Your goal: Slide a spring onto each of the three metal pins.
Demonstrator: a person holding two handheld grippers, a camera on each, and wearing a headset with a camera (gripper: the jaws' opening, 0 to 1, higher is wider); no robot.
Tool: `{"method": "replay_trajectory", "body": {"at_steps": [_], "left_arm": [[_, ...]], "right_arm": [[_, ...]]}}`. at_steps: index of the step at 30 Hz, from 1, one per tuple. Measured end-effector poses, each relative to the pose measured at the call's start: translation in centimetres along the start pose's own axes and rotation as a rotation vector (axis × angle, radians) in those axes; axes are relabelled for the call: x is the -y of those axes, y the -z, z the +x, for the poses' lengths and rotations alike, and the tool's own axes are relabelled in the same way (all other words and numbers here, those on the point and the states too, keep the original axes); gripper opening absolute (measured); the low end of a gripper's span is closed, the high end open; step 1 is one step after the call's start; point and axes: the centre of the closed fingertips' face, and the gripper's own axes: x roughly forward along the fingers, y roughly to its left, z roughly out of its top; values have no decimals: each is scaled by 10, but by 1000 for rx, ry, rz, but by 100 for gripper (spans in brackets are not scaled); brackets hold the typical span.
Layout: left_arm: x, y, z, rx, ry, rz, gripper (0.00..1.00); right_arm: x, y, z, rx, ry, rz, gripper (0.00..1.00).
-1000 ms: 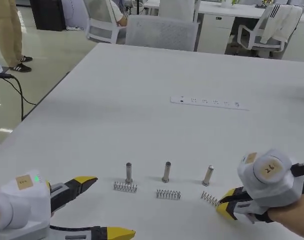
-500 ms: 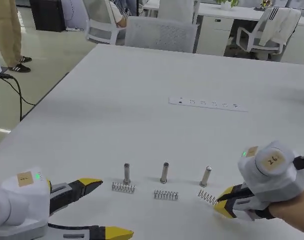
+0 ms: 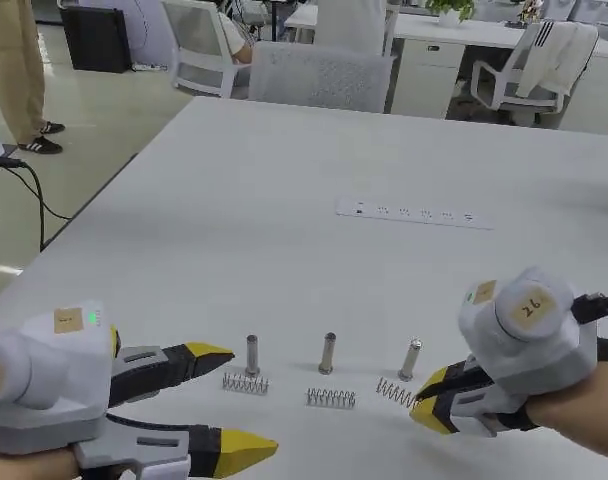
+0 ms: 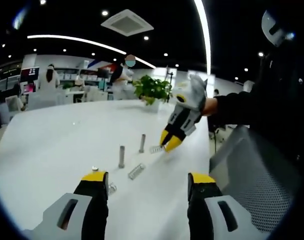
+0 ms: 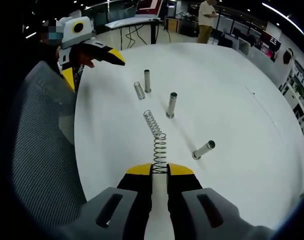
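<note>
**Fingers (image 5: 140,173) clamped on the first spring, no pin loaded yet**

Pressed together, the fingers of the right gripper (image 3: 425,399) pinch one end of the right spring (image 3: 392,391), low and right of centre in the head view. The coil slants from the tips toward the foot of the right pin (image 3: 411,359). Whether its free end touches the desk (image 3: 284,200) I cannot tell. At the lower left, the left gripper (image 3: 236,400) has its fingers wide apart and holds nothing. It points toward the left spring (image 3: 245,383), which lies flat just in front of the left pin (image 3: 252,355). The mid spring (image 3: 330,398) lies the same way before the mid pin (image 3: 328,353).

This looks like the pick-up for the first of three fittings, as every pin stands bare. The next move, as I judge it, calls for lifting the coil clear and turning it upright. Its open end must then sit over the top of the right pin before it is lowered and let go. The pins seem to stand loose, so a sideways nudge could topple one.

The right gripper view shows the grip itself, with the last turns caught between the yellow tips. In the head view the gripper's body hides that contact. The right gripper view also sets the held coil's far end very near the mid spring. The head view alone gives the whole row squarely, with a power strip (image 3: 412,214) well beyond it. The left gripper view looks along the row and confirms the wide gap between its own fingers.
</note>
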Motion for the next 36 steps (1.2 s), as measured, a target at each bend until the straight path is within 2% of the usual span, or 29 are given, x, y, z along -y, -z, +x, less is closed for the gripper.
{"method": "replay_trajectory", "body": {"at_steps": [11,14,27,36], "left_arm": [[9,-12,21,-6,74,25,48],[11,-10,24,-16,90,30,43],[8,3,41,-55,133,32,37],[16,7,47,-70,165,63,29]], "right_arm": [[-14,-25,-4,10,-47,-87,7],[-19,-30,-4,12,-66,-106,7],[-38,-45,3,6,-139,-193,7],[-48,-48,7,-2,-174,-251,7]]}}
